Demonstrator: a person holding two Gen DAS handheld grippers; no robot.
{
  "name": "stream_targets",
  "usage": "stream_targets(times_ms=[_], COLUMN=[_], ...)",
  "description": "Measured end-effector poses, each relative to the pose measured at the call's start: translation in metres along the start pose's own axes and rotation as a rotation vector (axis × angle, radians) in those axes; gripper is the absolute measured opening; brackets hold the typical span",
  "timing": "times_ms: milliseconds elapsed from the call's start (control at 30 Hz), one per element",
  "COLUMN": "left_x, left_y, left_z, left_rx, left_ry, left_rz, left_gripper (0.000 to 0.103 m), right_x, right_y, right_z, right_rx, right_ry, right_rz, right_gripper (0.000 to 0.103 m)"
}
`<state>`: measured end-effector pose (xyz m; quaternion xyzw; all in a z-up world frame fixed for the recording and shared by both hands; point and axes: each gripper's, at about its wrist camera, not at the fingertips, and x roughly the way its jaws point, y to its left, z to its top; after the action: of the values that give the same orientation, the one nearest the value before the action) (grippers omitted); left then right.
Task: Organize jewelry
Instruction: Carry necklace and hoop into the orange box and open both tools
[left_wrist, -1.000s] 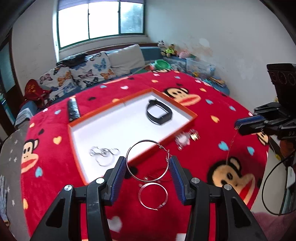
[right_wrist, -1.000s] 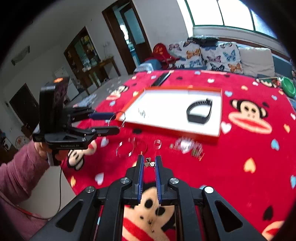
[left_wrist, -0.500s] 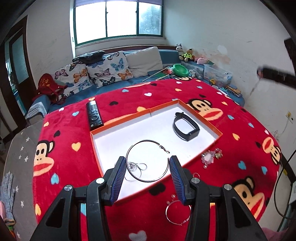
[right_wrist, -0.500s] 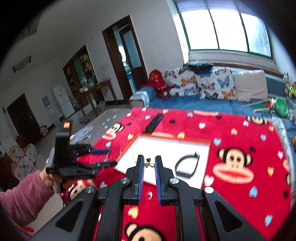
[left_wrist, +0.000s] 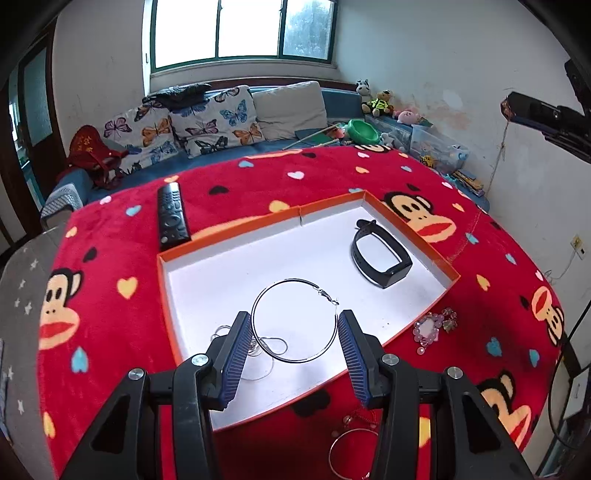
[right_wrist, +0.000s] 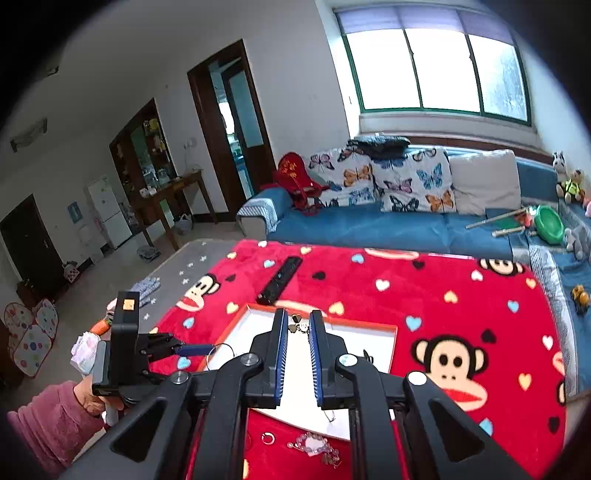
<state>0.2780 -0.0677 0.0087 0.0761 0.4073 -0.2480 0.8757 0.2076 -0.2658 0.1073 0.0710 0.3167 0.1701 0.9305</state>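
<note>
Left claw pinches thin wire hoop; right claw grips small metal charm.

A: Tray, interior?
B: Middle floor bare. Black band occupies the far right corner; silver chain tangle sits at the near left wall.
A: Red surface around it?
B: Remote past the far left wall; pink bead bracelet and loose hoop off the near right edge. Left stretch unobstructed.
</note>
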Motion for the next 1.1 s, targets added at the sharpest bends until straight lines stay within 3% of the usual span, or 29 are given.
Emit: stream_targets(times_ms=[300, 800, 1100], left_x=[0.03, 0.074, 0.089], left_y=[-0.003, -0.008, -0.005], left_z=[-0.003, -0.001, -0.003], left_rx=[0.0, 0.001, -0.009], left_ry=[0.035, 0.103, 0.131], left_rz=[-0.02, -0.05, -0.067], left_gripper=[0.051, 0.051, 0.051], right_x=[0.004, 0.061, 0.089], right_y=[-0.016, -0.037, -0.036], right_z=[-0.01, -0.066, -0.086], right_rx=[0.035, 0.086, 0.054], right_ry=[0.031, 0.236, 0.366], right_rz=[0.0, -0.019, -0.065], right_gripper=[0.014, 0.014, 0.014])
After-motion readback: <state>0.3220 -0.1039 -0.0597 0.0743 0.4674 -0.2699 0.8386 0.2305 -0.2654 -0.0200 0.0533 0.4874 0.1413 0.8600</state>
